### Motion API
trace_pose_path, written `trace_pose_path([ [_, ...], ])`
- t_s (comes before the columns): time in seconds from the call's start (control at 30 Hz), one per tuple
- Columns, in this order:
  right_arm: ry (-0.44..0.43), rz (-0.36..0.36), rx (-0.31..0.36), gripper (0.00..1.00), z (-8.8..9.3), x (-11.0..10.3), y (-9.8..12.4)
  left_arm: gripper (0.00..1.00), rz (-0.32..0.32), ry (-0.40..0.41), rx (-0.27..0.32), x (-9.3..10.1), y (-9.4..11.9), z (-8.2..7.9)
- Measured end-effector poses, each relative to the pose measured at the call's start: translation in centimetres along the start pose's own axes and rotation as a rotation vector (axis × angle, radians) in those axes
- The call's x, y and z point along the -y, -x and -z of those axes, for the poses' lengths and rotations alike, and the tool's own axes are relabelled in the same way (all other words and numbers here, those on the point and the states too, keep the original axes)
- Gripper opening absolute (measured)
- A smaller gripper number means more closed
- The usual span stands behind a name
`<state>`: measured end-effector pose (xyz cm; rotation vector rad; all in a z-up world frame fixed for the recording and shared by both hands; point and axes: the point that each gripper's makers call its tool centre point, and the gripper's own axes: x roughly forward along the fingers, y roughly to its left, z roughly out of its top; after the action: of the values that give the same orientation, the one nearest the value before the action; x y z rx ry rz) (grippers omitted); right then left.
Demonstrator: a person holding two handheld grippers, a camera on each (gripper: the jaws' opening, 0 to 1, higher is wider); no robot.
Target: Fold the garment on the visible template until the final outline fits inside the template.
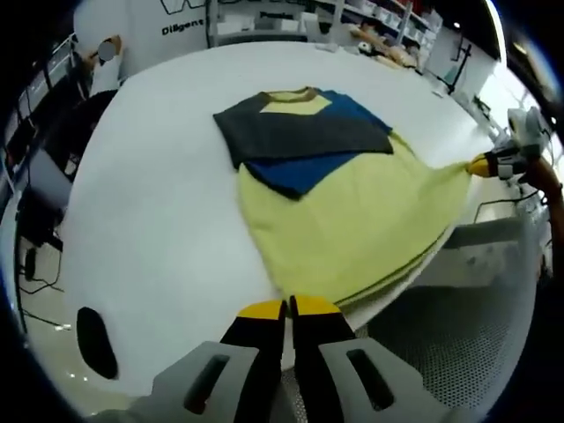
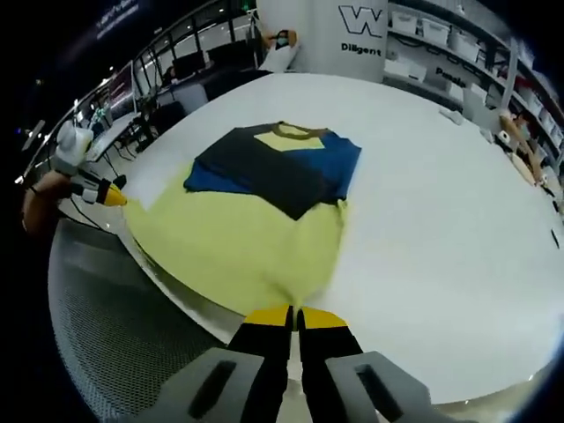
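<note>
A yellow T-shirt (image 1: 352,220) lies flat on the white table (image 1: 167,220), collar at the far side. Its dark grey sleeve (image 1: 291,132) and blue sleeve (image 1: 300,172) are folded across the chest. The hem hangs at the table's near edge. My left gripper (image 1: 288,307) is shut on one hem corner. My right gripper (image 1: 487,165), held by a hand, pinches the other corner at the right. In the right gripper view the T-shirt (image 2: 238,238) spreads ahead. There my right gripper (image 2: 295,315) is shut on the hem and my left gripper (image 2: 107,195) holds the far left corner.
A black oval object (image 1: 95,340) lies on the table near its left edge. Small items (image 1: 383,48) sit at the far side of the table. Grey perforated flooring (image 2: 97,308) lies below the table edge. A person (image 2: 280,48) sits beyond the table, with shelves behind.
</note>
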<state>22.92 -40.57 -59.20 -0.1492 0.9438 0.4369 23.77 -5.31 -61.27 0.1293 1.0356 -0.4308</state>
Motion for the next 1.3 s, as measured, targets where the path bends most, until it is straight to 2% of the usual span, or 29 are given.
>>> trace_pose_path([
  [0.4, -0.053, 0.014, 0.101, 0.0, -3.7, 1.4, 0.7, 0.0, -0.01, 0.05, 0.119, -1.2, 1.1, -4.5],
  [0.77, -0.072, 0.02, 0.174, 0.0, -7.0, 2.4, 1.0, 0.0, -0.024, 0.028, 0.21, -2.1, 1.9, -8.3],
  [0.97, -0.082, 0.032, 0.22, 0.0, -9.2, 3.1, 1.0, 0.0, -0.029, 0.015, 0.238, -2.6, 2.1, -10.1],
  [1.3, -0.084, 0.055, 0.247, 0.0, -11.8, 4.4, 0.4, 0.0, -0.046, 0.002, 0.3, -3.7, 1.9, -14.1],
])
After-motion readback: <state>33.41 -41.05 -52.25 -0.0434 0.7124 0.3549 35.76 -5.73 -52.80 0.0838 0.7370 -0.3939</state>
